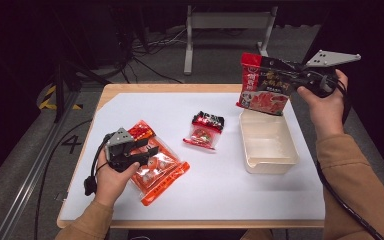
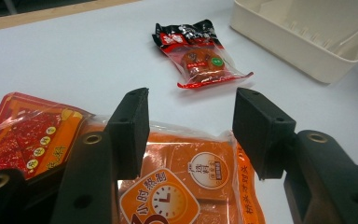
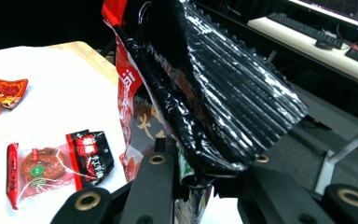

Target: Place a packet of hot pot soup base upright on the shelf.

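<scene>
The right gripper (image 1: 291, 75) is clamping a red-and-black pouch (image 1: 263, 85) by its upper edge, holding it in the air above the far end of the cream bin (image 1: 268, 142); the lower edge of the pouch is hanging just over the bin's far rim. In the right gripper view the crumpled black foil of the pouch (image 3: 205, 93) is being pinched between the two black jaws, with the rest of it rising upward and spreading above them. The cream bin is sitting on the right half of the white table (image 1: 215, 185), with nothing visible inside it. The left gripper (image 1: 147, 150) is resting low over an orange packet (image 1: 160, 172) at the left of the table, its jaws standing partly apart. In the left gripper view the jaws are straddling the orange packet (image 2: 191, 177) without pressing on it, a clear gap showing between each pad and the wrapper. A red packet (image 1: 141, 131) is lying partly under the orange packet's far end, touching it. A small red-and-black snack pack (image 1: 205, 130) is lying flat near the middle of the table, between the orange packet and the cream bin and apart from both. The person's hands are holding both grippers from the near side.
</scene>
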